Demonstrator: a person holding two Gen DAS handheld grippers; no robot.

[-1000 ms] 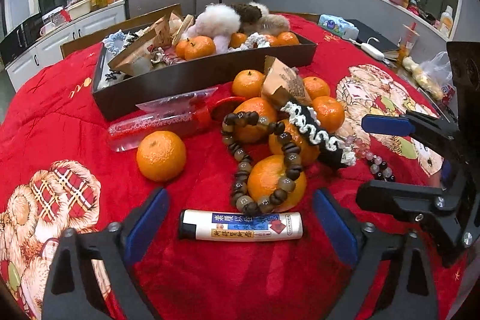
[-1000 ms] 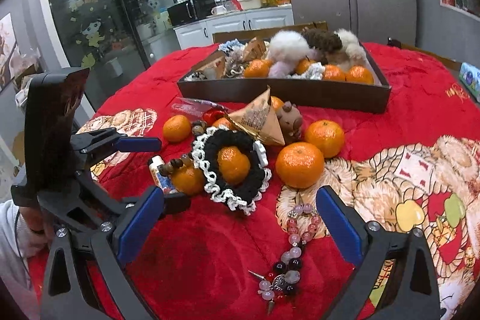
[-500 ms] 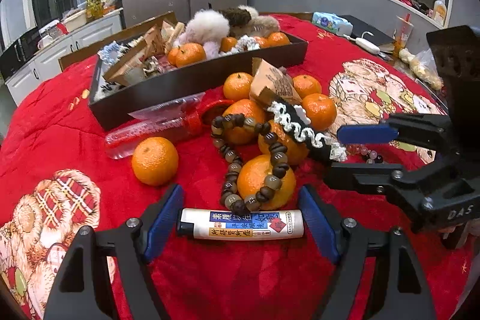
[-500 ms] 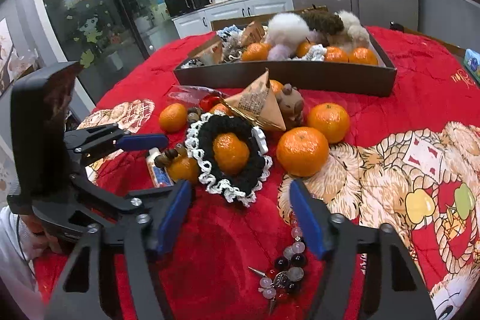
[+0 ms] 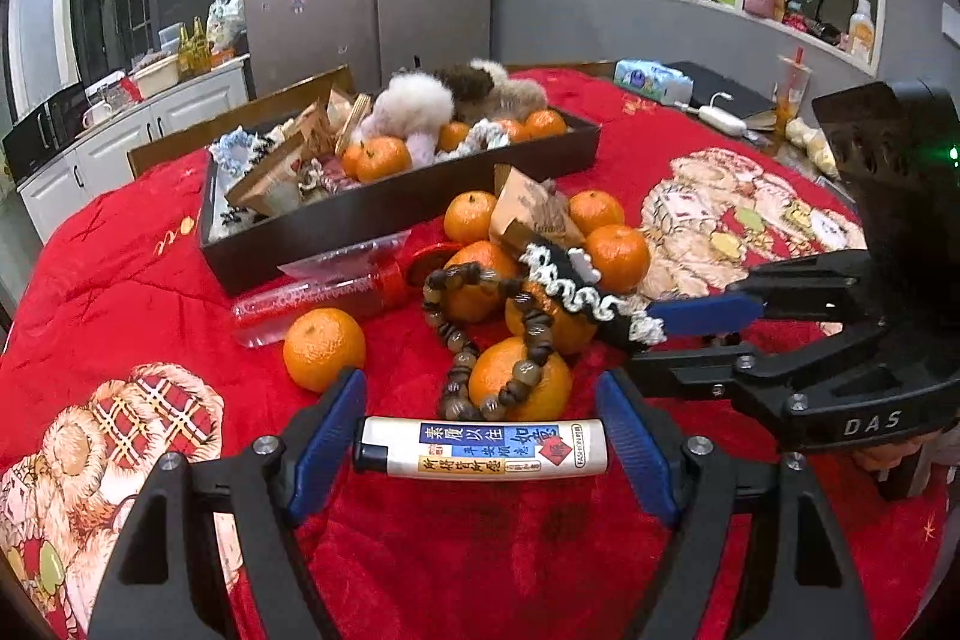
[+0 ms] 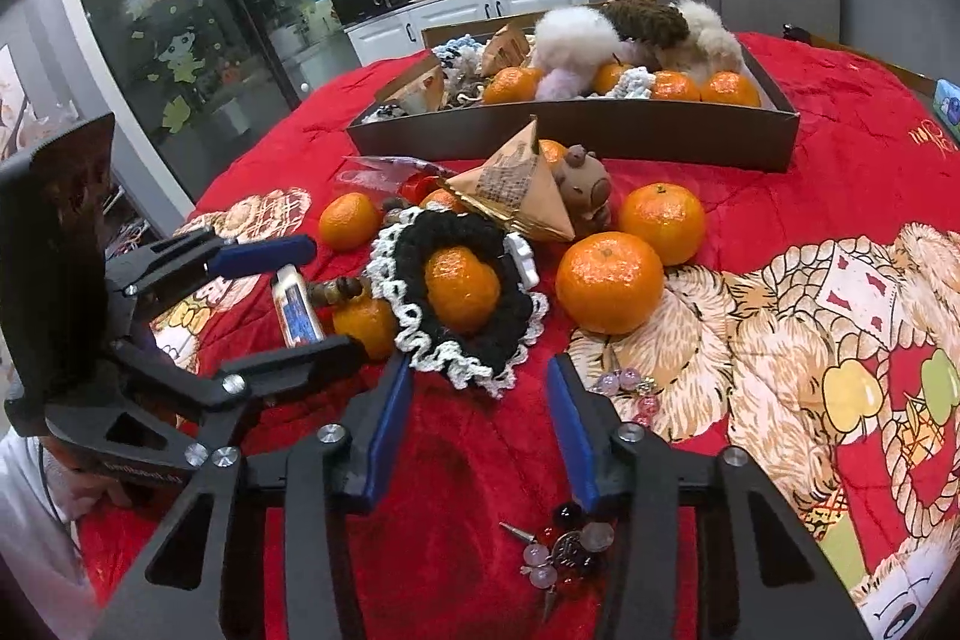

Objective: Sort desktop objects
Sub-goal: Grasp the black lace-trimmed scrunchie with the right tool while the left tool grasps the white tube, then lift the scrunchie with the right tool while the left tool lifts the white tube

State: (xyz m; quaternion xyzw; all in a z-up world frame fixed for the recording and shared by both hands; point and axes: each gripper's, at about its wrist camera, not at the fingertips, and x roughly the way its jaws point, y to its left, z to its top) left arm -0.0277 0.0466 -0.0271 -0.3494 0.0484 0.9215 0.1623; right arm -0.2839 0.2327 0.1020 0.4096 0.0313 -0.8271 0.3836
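Lighter sits between your left hand-held gripper's spread pads, so close squarely on its ends; right hand-held gripper hangs open near the scrunchie.

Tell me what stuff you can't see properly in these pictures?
- Pink and dark glass bead bracelet: right wrist view, the right claw covers its middle.
- White lighter with blue Chinese label: left wrist view, whether the left claw pads touch its ends is unclear.
- Brown wooden bead bracelet: its underside hides behind oranges.
- Dark brown cardboard tray: its floor is buried under its contents.
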